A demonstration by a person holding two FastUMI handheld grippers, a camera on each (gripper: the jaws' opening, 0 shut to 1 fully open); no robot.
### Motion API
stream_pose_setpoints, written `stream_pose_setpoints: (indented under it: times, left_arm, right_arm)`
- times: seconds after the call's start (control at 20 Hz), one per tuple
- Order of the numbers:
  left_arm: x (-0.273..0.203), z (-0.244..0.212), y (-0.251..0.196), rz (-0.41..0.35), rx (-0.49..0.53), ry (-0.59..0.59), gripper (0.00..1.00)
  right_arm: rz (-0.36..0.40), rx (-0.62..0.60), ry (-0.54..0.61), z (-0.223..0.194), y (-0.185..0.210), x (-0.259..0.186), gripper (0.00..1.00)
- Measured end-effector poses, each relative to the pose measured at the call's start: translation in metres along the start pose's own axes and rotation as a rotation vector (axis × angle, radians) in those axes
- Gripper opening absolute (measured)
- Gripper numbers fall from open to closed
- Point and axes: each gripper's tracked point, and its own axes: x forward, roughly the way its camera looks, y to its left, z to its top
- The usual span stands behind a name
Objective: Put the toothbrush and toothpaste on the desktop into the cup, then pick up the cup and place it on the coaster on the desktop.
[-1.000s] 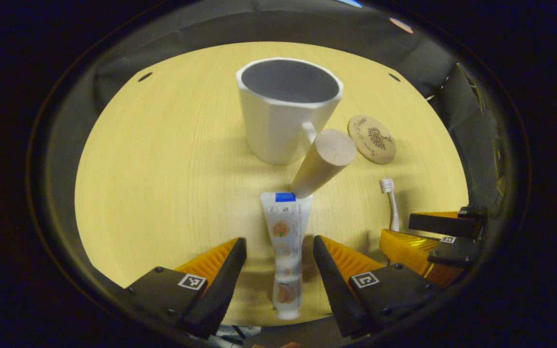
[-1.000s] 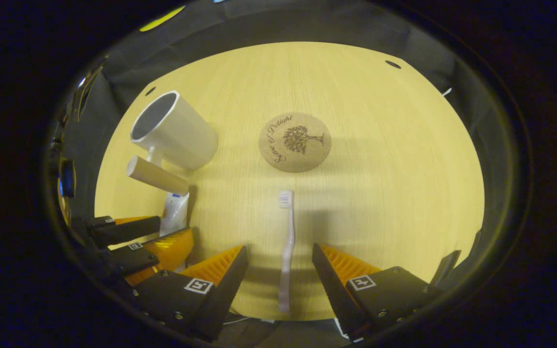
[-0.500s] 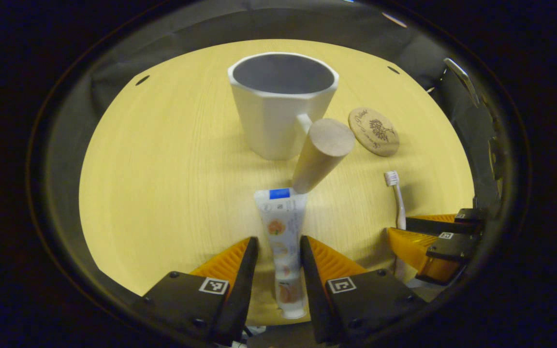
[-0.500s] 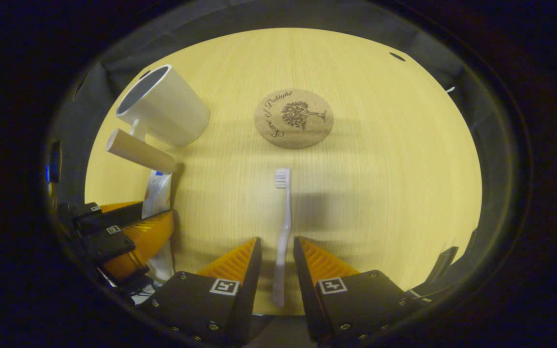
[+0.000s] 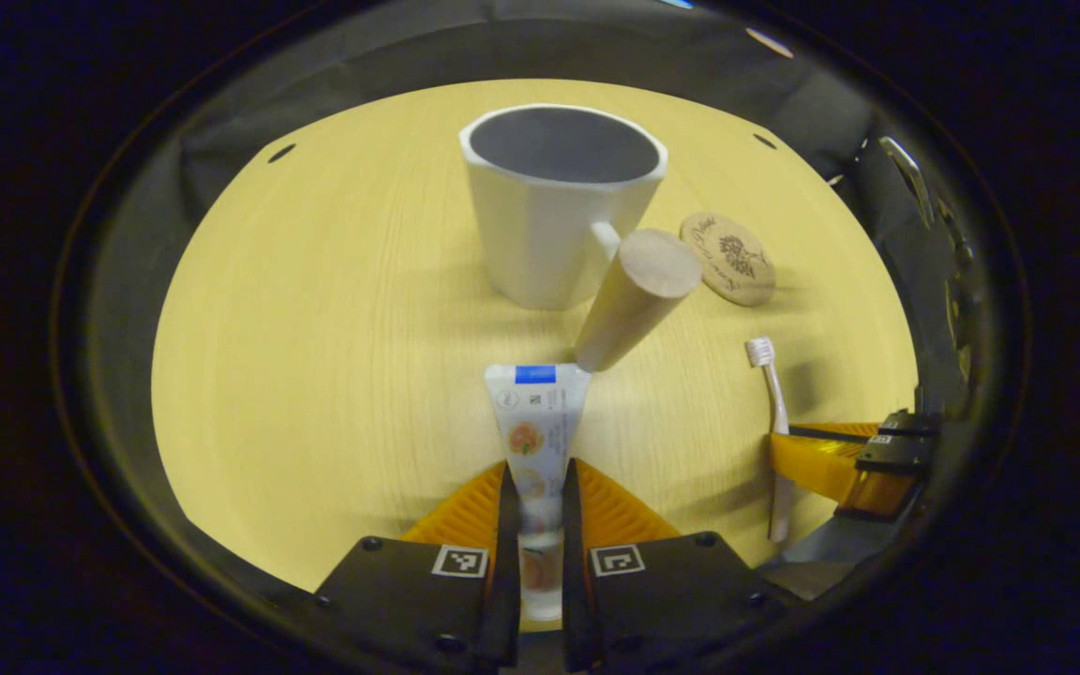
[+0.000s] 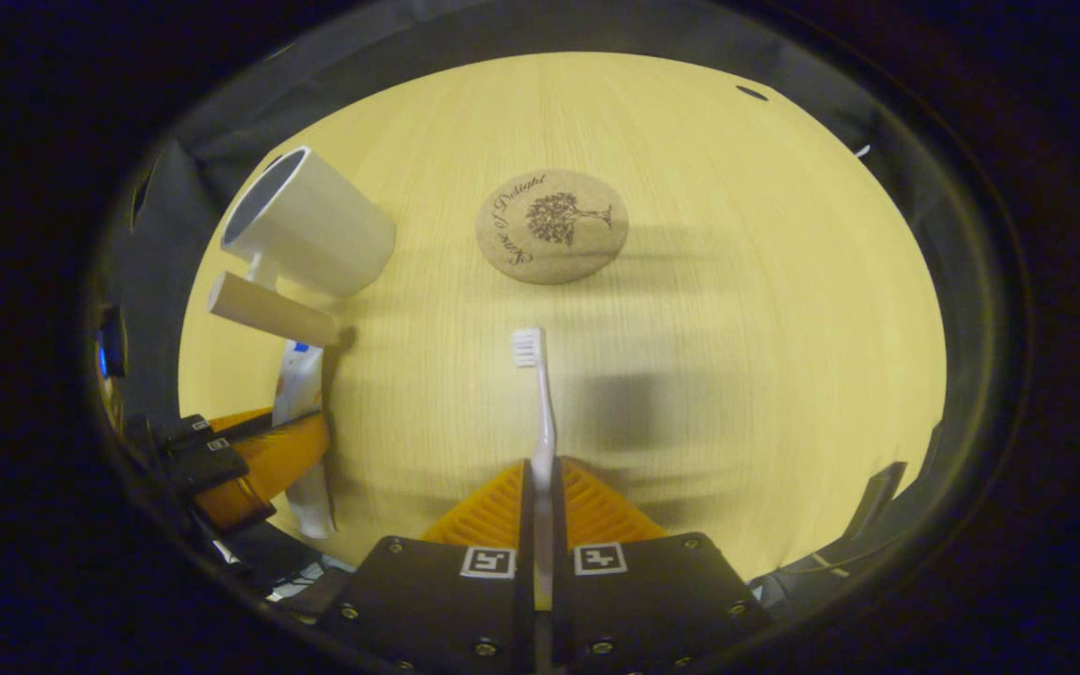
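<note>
The table (image 5: 315, 356) is pale yellow with a fine straight wood grain. The cup (image 5: 554, 216) is white outside and grey inside, and its handle (image 5: 636, 300) is light bare wood, tan at the round end. The toothpaste (image 5: 532, 427) is white, with a blue band at its far end, small orange fruit pictures and fine dark print. The toothbrush (image 6: 540, 403) is white with a pale pinkish handle and white bristles. The coaster (image 6: 551, 225) is tan cork printed with a dark brown tree and curved script.
</note>
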Motion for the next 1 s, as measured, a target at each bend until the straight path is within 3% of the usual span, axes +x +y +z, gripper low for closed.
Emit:
stream_pose_setpoints:
  times: [0.15,0.55,1.0]
  left_arm:
    - [-0.002,-0.001,0.000,-0.021,-0.004,-0.035,0.26]
    - [-0.018,0.001,0.019,-0.013,-0.117,-0.117,0.25]
    - [-0.067,0.034,0.044,0.017,-0.134,-0.265,0.25]
  right_arm:
    - [0.012,-0.016,-0.027,-0.002,0.001,0.002,0.03]
    - [0.073,-0.011,-0.106,0.009,0.008,-0.022,0.03]
    - [0.132,-0.020,-0.206,0.036,0.018,-0.052,0.03]
